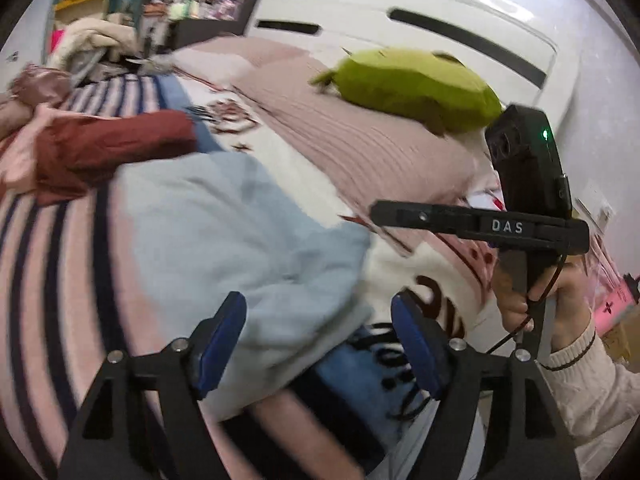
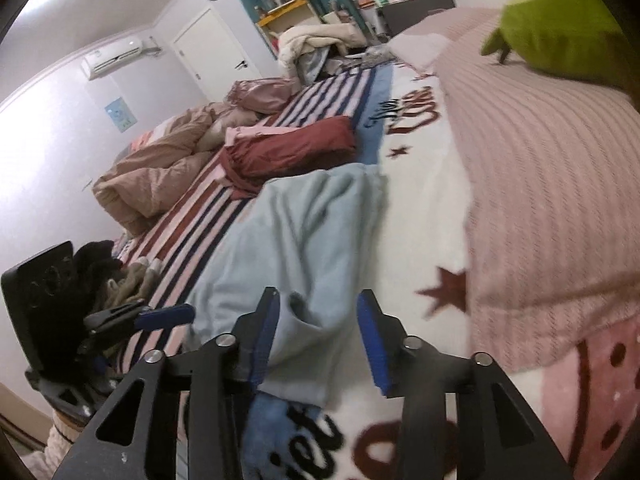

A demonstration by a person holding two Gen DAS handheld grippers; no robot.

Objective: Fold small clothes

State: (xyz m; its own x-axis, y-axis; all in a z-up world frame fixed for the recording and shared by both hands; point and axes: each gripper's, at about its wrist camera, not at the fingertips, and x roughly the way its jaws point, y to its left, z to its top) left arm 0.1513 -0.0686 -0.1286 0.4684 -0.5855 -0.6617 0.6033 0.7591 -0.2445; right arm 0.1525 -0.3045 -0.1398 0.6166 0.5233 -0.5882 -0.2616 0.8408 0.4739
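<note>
One light blue garment (image 2: 304, 224) lies on the bed (image 2: 424, 208) just ahead of both grippers, apparently folded lengthwise into a long band, so cross folds seem left; a dark red garment (image 2: 292, 148) beyond it looks already folded. Its long axis runs away from the right gripper (image 2: 318, 344) toward the red one. Both the left gripper (image 1: 316, 340) and the right have jaws apart, clamping nothing.

red pile (image 2: 288, 148) blocks far side, pink quilt (image 2: 552, 208) w/ right edge

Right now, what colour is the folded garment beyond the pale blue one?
Dark red garment; right wrist view shows it best.
</note>
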